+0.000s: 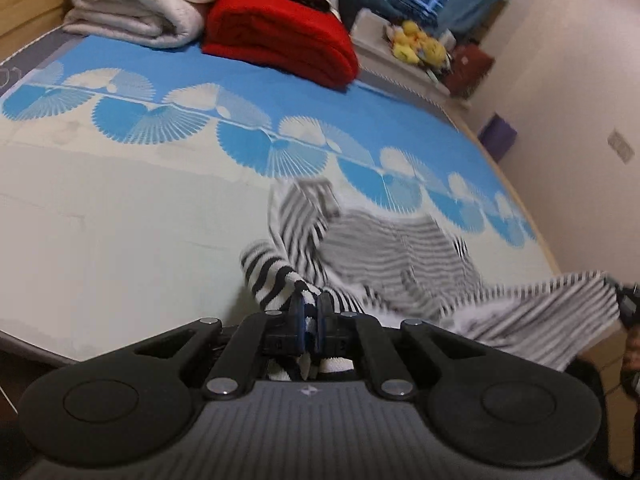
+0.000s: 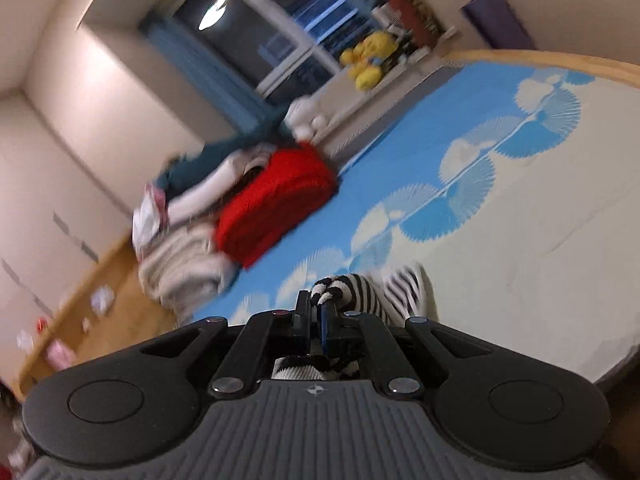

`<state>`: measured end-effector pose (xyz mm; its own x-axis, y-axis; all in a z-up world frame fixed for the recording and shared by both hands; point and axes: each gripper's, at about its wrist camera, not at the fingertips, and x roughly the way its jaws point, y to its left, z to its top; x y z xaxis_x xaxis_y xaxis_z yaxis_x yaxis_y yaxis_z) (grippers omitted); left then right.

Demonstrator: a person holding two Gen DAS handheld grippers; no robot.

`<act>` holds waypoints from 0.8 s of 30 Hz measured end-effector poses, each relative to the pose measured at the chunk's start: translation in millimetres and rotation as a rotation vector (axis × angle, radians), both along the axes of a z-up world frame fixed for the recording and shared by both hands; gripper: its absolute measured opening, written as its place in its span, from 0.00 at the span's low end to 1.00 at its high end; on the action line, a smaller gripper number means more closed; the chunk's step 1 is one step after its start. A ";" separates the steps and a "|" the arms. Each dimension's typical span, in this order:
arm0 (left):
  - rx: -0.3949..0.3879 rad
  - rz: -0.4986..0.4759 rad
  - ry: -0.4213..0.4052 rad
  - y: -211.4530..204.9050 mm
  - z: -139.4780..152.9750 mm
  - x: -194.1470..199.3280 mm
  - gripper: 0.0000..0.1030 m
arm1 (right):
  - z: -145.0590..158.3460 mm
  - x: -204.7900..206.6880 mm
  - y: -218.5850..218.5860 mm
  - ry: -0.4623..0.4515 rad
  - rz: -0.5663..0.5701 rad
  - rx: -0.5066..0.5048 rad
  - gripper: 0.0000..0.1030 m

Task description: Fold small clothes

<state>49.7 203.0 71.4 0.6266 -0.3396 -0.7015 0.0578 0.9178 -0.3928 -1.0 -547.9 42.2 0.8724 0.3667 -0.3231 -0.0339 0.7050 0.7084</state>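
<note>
A small black-and-white striped garment (image 1: 384, 256) hangs stretched above the blue and white bed sheet (image 1: 120, 200). My left gripper (image 1: 311, 304) is shut on one bunched striped edge of it. The cloth runs to the right edge of the left wrist view, where the other gripper (image 1: 626, 304) shows dark and blurred. In the right wrist view my right gripper (image 2: 316, 304) is shut on a bunched corner of the striped garment (image 2: 360, 292), which trails off to the right above the sheet (image 2: 540, 220). Both views are blurred by motion.
A folded red blanket (image 1: 280, 36) and a folded white blanket (image 1: 136, 4) lie at the far end of the bed. Yellow plush toys (image 1: 420, 44) sit on the window ledge. A wooden bed frame (image 2: 540, 58) edges the mattress. A purple box (image 1: 498, 136) stands by the wall.
</note>
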 end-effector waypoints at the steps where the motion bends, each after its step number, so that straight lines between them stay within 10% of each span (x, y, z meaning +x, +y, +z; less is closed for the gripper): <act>1: 0.002 0.008 -0.001 2.9 0.4 5.8 0.05 | -1.2 1.6 -3.9 0.004 -0.017 0.008 0.04; 15: -0.058 0.208 0.218 28.6 -112.7 233.6 0.05 | -63.7 197.6 -13.3 0.241 -0.148 -0.030 0.04; 24: -0.069 0.249 0.339 36.3 -163.3 268.7 0.07 | -141.8 278.3 -2.8 0.451 -0.218 -0.103 0.04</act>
